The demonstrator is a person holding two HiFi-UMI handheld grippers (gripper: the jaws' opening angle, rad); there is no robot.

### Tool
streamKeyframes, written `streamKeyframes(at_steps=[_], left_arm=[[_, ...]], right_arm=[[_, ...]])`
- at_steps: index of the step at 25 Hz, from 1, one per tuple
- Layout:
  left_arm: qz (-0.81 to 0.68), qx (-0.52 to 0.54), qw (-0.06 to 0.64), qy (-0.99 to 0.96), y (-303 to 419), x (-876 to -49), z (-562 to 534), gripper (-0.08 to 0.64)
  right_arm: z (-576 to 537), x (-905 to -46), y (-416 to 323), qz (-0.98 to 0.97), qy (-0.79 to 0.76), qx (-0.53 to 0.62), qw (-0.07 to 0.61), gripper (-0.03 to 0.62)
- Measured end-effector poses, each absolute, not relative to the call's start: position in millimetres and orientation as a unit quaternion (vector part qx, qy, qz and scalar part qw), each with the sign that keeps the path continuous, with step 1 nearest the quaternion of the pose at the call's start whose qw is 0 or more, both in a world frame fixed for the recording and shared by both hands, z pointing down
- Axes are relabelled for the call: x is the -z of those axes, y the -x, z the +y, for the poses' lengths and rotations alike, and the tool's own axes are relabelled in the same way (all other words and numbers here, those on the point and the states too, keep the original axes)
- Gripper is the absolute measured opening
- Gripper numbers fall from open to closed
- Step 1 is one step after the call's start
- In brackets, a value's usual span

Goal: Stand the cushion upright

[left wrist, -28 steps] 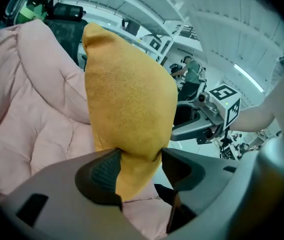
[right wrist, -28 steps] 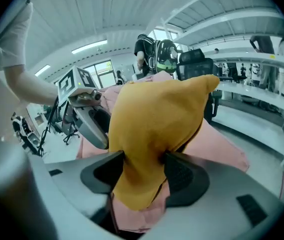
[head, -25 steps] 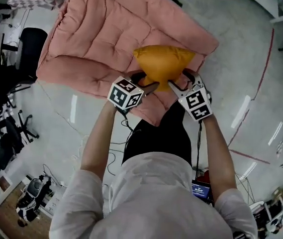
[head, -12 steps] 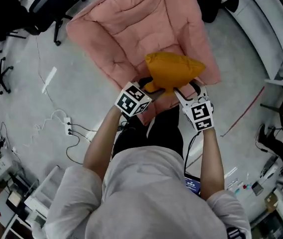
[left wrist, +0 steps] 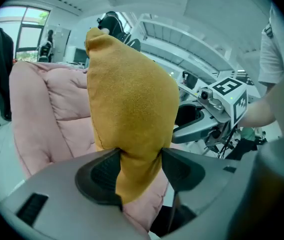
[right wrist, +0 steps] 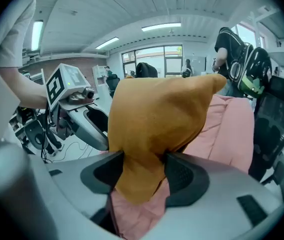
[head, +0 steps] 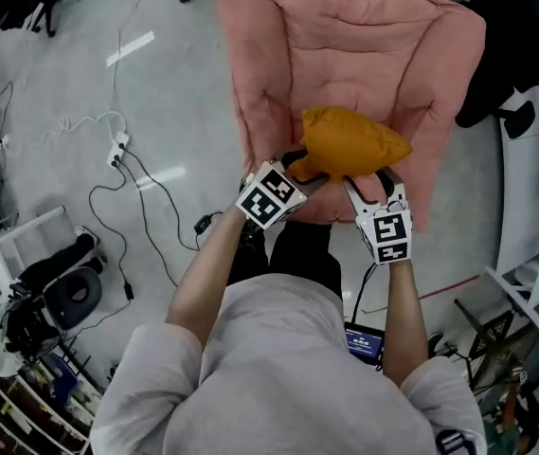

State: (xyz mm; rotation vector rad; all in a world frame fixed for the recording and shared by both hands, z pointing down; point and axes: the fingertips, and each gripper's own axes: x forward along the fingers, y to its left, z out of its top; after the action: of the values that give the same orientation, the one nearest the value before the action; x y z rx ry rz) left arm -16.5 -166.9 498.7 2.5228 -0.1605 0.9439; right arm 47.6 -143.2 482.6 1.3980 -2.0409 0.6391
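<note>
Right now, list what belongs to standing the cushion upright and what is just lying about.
Job in hand:
yellow cushion
left hand-held gripper and right hand-held gripper, both clamped on it
pink padded seat

Lying about:
power strip on the floor
black backpack

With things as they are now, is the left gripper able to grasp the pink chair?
Probably not: the left gripper is shut on a corner of the orange cushion, held over the pink chair together with the right gripper.
</note>
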Motion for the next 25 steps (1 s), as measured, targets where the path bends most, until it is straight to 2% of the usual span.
streamKeyframes(at_steps=[7, 16, 25], left_arm=[[-0.140, -0.316, 0.248, -0.905, 14, -507, -163, 0.272], [-0.187, -0.280, 0.234, -0.912, 2, -522, -192, 0.270], [-0.204, -0.254, 0.273, -0.905, 4, -561, -201, 0.270]], right_arm=[[-153, -488, -53, -0.805, -0.471, -0.211, 0.292, 0.268], [-179, -516, -66, -0.812, -0.461, -0.236, 0.269, 0.268], [-194, -550, -65, -0.810, -0.450, -0.239, 0.290, 0.268]])
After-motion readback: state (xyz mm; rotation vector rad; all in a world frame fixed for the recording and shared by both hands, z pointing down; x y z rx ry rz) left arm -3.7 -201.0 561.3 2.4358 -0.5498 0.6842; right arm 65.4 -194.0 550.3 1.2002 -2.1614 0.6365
